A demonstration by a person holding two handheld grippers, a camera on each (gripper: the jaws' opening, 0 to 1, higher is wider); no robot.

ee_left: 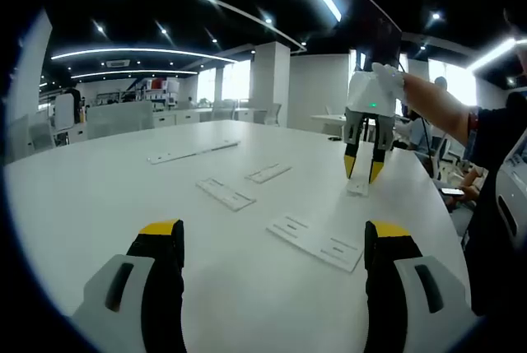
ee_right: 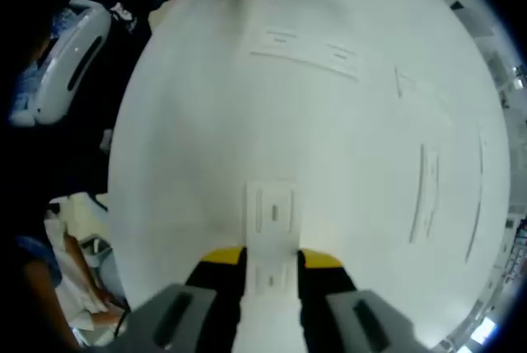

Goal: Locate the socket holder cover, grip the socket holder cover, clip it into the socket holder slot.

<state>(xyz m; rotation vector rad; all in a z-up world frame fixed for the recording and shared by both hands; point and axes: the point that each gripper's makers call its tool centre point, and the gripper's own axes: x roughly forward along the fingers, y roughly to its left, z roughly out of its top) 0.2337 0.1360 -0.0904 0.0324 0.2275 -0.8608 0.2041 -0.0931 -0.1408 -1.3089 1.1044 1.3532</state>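
The socket holder cover is a small flat white piece with narrow slots, lying on the white table. My right gripper is shut on it, its yellow-tipped jaws pressing both long edges. In the left gripper view the right gripper points straight down at the table's right side, with the cover at its tips and a hand holding it. A longer white slotted plate lies between the two grippers. My left gripper is open and holds nothing; it hovers above the table, just before that plate.
More flat white plates and a long strip lie farther across the table. The table edge curves close behind the right gripper, with a person seated there. A white rounded device sits off the table edge.
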